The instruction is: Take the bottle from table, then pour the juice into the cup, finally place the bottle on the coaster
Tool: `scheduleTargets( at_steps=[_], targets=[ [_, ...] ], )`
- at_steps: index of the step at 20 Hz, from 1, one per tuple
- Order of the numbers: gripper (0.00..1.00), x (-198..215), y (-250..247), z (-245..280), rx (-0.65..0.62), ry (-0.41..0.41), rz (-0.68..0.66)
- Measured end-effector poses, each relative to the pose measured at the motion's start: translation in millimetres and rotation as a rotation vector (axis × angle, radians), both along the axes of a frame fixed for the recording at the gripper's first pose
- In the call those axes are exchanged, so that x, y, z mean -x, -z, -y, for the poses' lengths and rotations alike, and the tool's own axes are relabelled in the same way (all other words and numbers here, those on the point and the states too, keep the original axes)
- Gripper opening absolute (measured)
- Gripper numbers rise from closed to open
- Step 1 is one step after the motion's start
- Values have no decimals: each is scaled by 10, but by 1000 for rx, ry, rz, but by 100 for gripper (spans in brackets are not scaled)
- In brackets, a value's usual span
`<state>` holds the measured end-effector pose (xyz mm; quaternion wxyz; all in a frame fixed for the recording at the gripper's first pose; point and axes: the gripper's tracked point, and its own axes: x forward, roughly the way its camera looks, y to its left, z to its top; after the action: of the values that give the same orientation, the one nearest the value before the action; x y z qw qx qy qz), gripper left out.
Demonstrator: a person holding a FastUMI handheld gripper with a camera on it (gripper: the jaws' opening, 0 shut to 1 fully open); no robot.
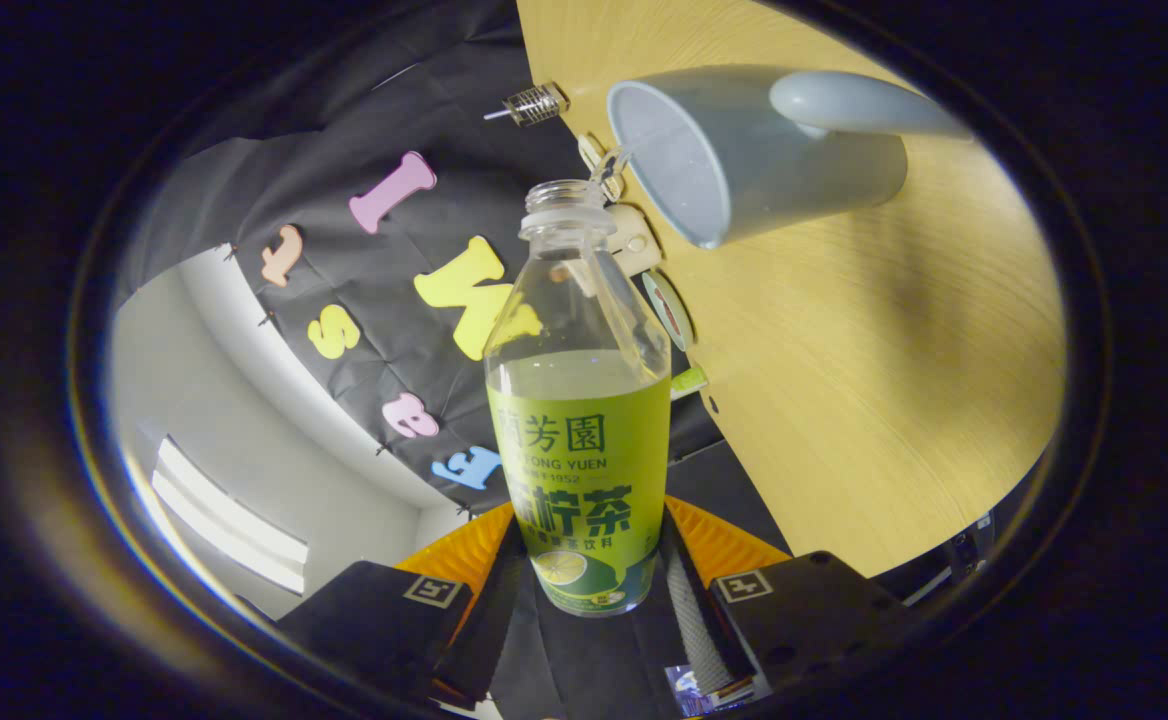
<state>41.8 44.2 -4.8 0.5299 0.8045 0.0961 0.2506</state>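
My gripper [592, 590] is shut on an uncapped clear bottle [580, 420] with a green label, both fingers pressing its lower sides. The whole view is rolled far over, so the wooden table [874, 400] stands like a wall beside the bottle. Yellow-green juice fills the bottle up to its shoulder. Just beyond the bottle's open mouth [566, 192] is a pale blue cup [744, 150] with a handle, its opening facing the mouth. A round coaster [668, 308] lies near the table's edge, between the bottle neck and the cup.
Small items sit along the table's edge: a metal wire piece [534, 104], a cream block [634, 238] and a green tag [688, 380]. Behind the bottle hangs the black cloth wall, with a white ceiling and a light panel [224, 520] past it.
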Motion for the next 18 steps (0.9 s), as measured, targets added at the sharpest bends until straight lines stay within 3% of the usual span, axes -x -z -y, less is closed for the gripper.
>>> scheduleTargets(
  at_steps=[18],
  targets=[
    [77,79,-178,78,-80,-21,16]
  ],
)
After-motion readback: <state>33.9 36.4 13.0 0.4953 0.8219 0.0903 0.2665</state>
